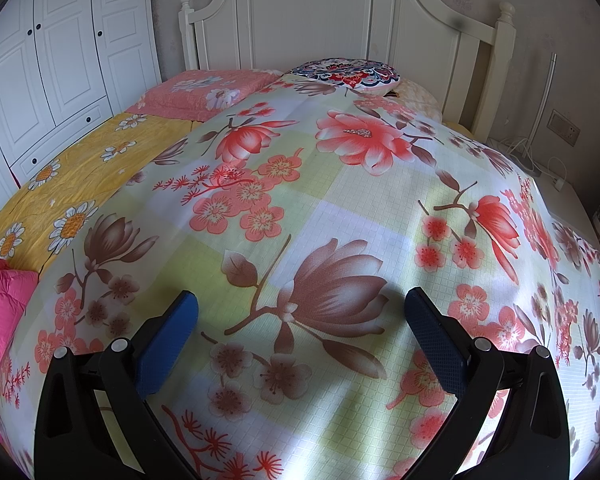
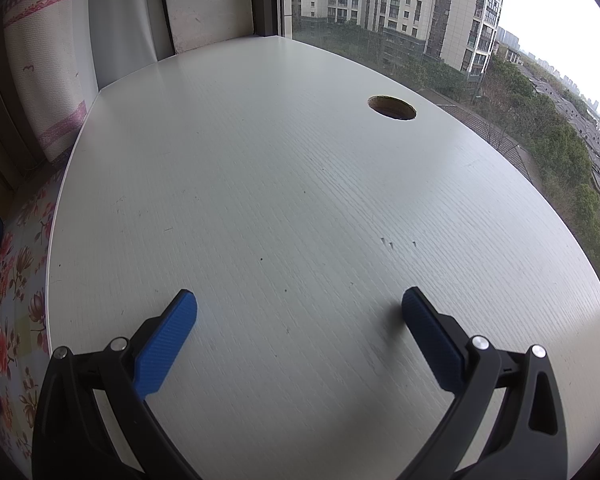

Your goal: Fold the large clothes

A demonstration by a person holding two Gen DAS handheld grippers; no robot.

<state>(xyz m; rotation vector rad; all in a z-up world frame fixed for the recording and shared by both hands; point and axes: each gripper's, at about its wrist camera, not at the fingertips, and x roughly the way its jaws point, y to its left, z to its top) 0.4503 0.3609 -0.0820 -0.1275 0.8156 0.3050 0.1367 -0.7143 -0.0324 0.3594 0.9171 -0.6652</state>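
Observation:
A large floral sheet [image 1: 340, 208], pale checks with red and brown flowers, lies spread flat over the bed. My left gripper [image 1: 300, 304] hovers just above its near part, open, with nothing between the blue pads [image 1: 168, 340]. In the right wrist view my right gripper [image 2: 298, 304] stands open over a bare white desk top [image 2: 284, 184], holding nothing. A strip of the same floral sheet [image 2: 16, 292] shows at that view's left edge, below the desk.
A yellow daisy cover [image 1: 80, 184], a pink pillow [image 1: 204, 92], a round patterned cushion [image 1: 344, 72] and a pink padded garment [image 1: 0, 312] lie on the bed. White headboard [image 1: 320, 16] and wardrobe [image 1: 48, 60] stand behind. The desk has a cable hole [image 2: 392, 107] by the window [image 2: 480, 60].

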